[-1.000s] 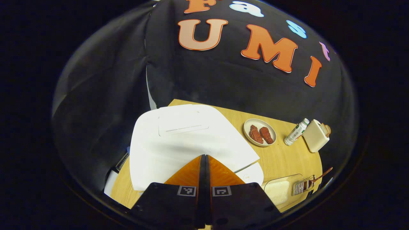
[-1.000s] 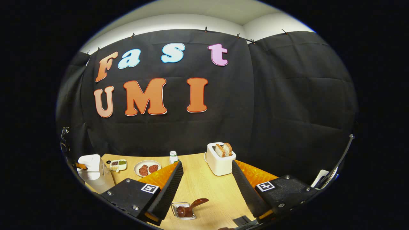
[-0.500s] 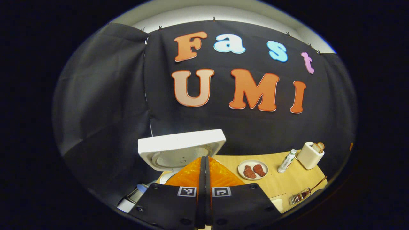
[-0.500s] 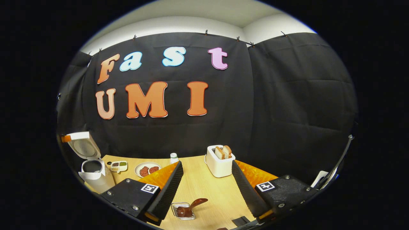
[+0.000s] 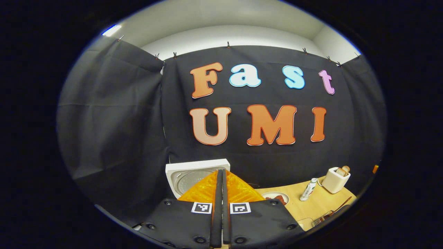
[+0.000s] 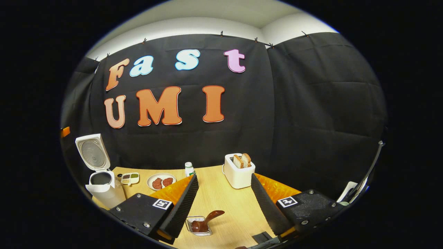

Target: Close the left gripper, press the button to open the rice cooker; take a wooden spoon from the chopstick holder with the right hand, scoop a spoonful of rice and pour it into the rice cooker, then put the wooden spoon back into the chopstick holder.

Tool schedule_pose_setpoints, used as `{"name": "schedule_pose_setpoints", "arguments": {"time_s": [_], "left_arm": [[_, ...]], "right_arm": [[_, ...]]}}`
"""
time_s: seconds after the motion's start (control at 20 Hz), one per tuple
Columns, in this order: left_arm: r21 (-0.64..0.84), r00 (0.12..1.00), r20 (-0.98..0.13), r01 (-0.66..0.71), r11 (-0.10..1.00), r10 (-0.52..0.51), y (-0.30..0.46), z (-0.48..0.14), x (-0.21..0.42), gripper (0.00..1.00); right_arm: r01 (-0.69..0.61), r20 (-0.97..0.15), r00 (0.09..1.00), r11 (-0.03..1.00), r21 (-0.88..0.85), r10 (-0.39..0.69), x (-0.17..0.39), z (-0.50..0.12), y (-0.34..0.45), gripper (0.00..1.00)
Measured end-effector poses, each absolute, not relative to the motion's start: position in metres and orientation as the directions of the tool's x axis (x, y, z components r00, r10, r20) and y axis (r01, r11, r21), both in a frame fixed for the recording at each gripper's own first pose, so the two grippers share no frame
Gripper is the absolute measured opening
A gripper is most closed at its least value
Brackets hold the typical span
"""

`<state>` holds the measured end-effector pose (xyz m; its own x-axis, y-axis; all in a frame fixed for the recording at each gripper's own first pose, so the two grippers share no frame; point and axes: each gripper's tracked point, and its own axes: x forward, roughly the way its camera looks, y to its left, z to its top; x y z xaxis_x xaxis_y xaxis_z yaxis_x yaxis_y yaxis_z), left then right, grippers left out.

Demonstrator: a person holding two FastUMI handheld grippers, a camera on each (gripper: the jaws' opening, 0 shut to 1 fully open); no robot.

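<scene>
In the right gripper view, the right gripper (image 6: 225, 204) has its fingers spread wide with nothing between them, low over the wooden counter (image 6: 221, 197). Just beyond them a small wire chopstick holder (image 6: 199, 225) sits near the counter's front edge with a dark brown wooden spoon (image 6: 206, 221) in it; the spoon leans, its glossy handle rising up and to the right. Farther back stand a white toaster (image 6: 238, 172) with bread slices, a small bottle (image 6: 189, 169), a plate of meat (image 6: 161, 181) and a little sauce tray (image 6: 129, 177). At the far left the white rice cooker (image 6: 104, 190) is open, its lid (image 6: 92, 153) standing upright and the dark pot mouth showing.

In the left gripper view, the left gripper (image 5: 222, 193) has its fingers pressed together, empty, raised in front of the lid's ribbed round underside (image 5: 192, 178). The spoon's handle (image 5: 341, 204) slants up to the right at the counter's far right edge.
</scene>
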<state>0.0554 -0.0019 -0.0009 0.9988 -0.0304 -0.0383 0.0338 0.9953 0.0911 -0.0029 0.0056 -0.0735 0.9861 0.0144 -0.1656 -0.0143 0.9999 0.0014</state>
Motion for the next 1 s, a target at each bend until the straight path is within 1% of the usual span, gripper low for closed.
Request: {"name": "schedule_pose_setpoints", "arguments": {"time_s": [0.1, 0.2, 0.3, 0.4, 0.45, 0.65, 0.9, 0.95, 1.0], "left_arm": [[0.063, 0.999, -0.021, 0.034, 0.997, -0.032, 0.001, 0.004, 0.055, 0.04], [0.053, 0.999, -0.029, 0.038, 0.998, -0.037, 0.004, 0.002, 0.052, 0.05], [0.038, 0.997, -0.047, 0.065, 0.997, -0.063, -0.003, -0.002, 0.044, 0.36], [0.041, 0.997, -0.047, 0.058, 0.997, -0.056, 0.002, -0.003, 0.040, 0.66], [0.044, 0.998, -0.041, 0.050, 0.998, -0.048, 0.002, -0.002, 0.040, 0.66], [0.032, 0.999, -0.015, 0.032, 0.999, -0.032, 0.006, 0.006, 0.030, 1.00], [0.033, 1.000, -0.006, 0.002, 0.999, -0.002, 0.015, 0.009, 0.022, 1.00], [0.032, 1.000, -0.004, 0.000, 0.999, 0.000, 0.017, 0.009, 0.020, 1.00], [0.030, 1.000, 0.000, -0.001, 1.000, 0.001, 0.018, 0.011, 0.018, 1.00]], "right_arm": [[-0.016, -0.179, 0.984, 1.000, 0.017, 0.019, -0.003, -0.084, 0.005, 0.95], [-0.013, -0.192, 0.981, 1.000, 0.027, 0.018, 0.000, -0.093, 0.004, 0.95], [-0.021, -0.209, 0.977, 0.998, 0.053, 0.032, 0.001, -0.103, 0.008, 0.95], [-0.036, -0.226, 0.972, 0.995, 0.088, 0.055, 0.003, -0.114, 0.014, 0.95], [-0.040, -0.233, 0.970, 0.994, 0.102, 0.063, 0.004, -0.119, 0.015, 0.95], [-0.044, -0.273, 0.958, 0.987, 0.156, 0.086, 0.010, -0.141, 0.019, 0.95], [-0.014, -0.336, 0.936, 0.966, 0.258, 0.104, 0.019, -0.179, 0.019, 0.95], [-0.007, -0.352, 0.929, 0.960, 0.281, 0.110, 0.021, -0.189, 0.020, 1.00], [-0.001, -0.368, 0.922, 0.953, 0.305, 0.119, 0.023, -0.198, 0.021, 1.00]]}}
